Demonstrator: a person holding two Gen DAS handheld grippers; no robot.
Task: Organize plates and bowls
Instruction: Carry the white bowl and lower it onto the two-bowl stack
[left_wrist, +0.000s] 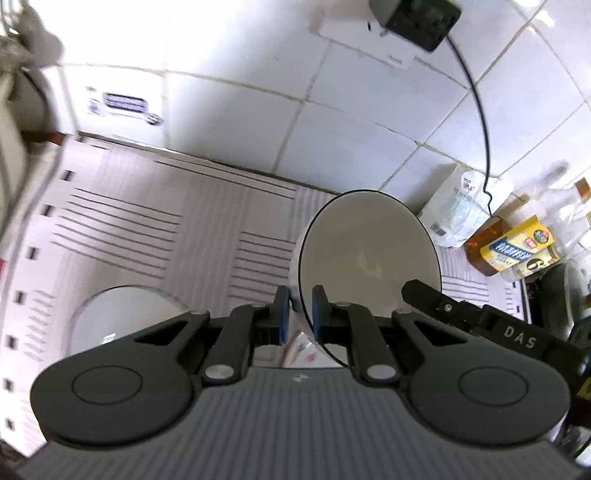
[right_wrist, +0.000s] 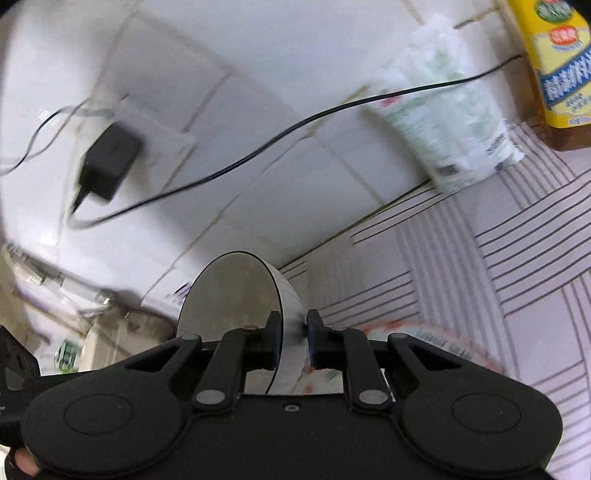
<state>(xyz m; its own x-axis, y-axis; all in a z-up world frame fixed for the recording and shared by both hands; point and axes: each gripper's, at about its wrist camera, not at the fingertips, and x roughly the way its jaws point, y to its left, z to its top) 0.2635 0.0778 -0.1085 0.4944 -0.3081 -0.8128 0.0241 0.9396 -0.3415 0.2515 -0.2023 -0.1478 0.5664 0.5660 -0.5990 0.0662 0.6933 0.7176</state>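
Left claw: the left gripper (left_wrist: 298, 314) is clenched on the rim of a white bowl (left_wrist: 369, 254). The blue pads (left_wrist: 318, 314) pinch the bowl's wall, one inside and one outside.

Left bowl's place: it sticks up from the claw toward the middle right of the left wrist view. Its open mouth is tipped toward the camera and it looks held up off the striped counter mat (left_wrist: 147, 221).

Right claw: the right gripper (right_wrist: 293, 339) is clenched on the rim of a second white bowl (right_wrist: 231, 295). The wall of the bowl sits between the two black fingers (right_wrist: 314, 332).

Right bowl's place: it stands up from the claw in the lower middle of the right wrist view, mouth turned to the left of the frame, in front of the tiled wall (right_wrist: 258, 147).

Other dishes: a white bowl on the mat (left_wrist: 110, 317) shows at the lower left of the left wrist view. A patterned plate (right_wrist: 424, 339) peeks out just behind the right claw, low and to the right.

What matters next: each hand is full, so I think the bowls must go down one at a time. The bowl on the mat lies down and to the left of the left claw, so the left hand looks nearer to it for stacking. How close the right claw is to it, I cannot tell.

Watch out: both bowls hang by a thin rim, so a tilt could let one slip.
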